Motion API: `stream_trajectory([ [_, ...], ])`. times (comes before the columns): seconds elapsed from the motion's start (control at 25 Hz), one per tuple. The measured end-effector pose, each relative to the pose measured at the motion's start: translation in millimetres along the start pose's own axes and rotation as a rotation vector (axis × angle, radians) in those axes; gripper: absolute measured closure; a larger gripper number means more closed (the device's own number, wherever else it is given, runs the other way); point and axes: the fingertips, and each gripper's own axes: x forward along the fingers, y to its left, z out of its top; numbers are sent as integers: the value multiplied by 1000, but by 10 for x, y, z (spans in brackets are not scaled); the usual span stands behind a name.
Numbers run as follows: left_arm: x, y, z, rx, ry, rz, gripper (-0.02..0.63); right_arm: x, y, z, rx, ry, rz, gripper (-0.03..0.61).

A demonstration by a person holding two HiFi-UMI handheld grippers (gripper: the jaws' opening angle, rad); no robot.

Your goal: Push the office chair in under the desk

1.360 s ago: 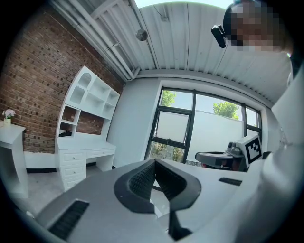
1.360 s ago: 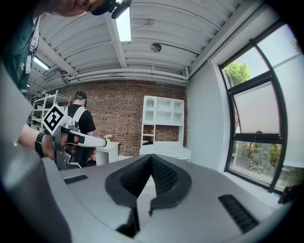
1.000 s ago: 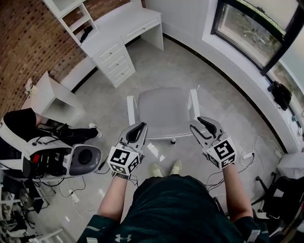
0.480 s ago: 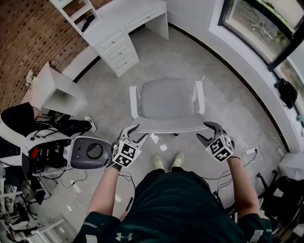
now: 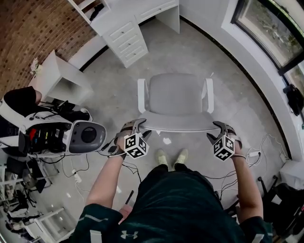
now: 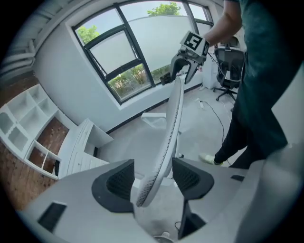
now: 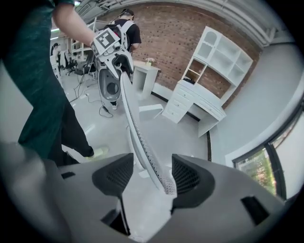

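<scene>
1. Against the brick wall at the far edge of the floor stands the white desk, with a knee gap beside its drawers. The office chair sits out in the middle of the floor, well apart from the desk, its seat turned roughly toward it.
2. At the chair's near side the person bends over the backrest, one gripper at each end of its top edge. I judge this to be the taking-hold step, with the push not yet begun. The next move calls for both grippers to clamp or bear on that edge. An even shove should then steer the chair toward the far left corner of the floor, where the knee gap lies.
3. The left gripper has just been opening its jaws, and they stand wide apart. They straddle the backrest's rim, which passes between the pads with neither pressing on it.
4. The right gripper has likewise just been opening and is spread wide. The rim runs between its jaws, close beside one pad; I cannot tell whether they touch.
</scene>
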Motion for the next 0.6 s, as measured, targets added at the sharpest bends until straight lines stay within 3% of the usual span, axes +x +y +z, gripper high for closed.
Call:
stream_trajectory([
  [0.24,377,-115,-255,101,143,-19,377,392,94,-232,-180,89,-48,354],
  [0.44,528,62,-310,116,205,-44,381,589,-26,-100,-262,150,-72,441],
  [0.6,614,18,-269,139,207,-81,460,768,-48,-149,-305,176,-79,472],
])
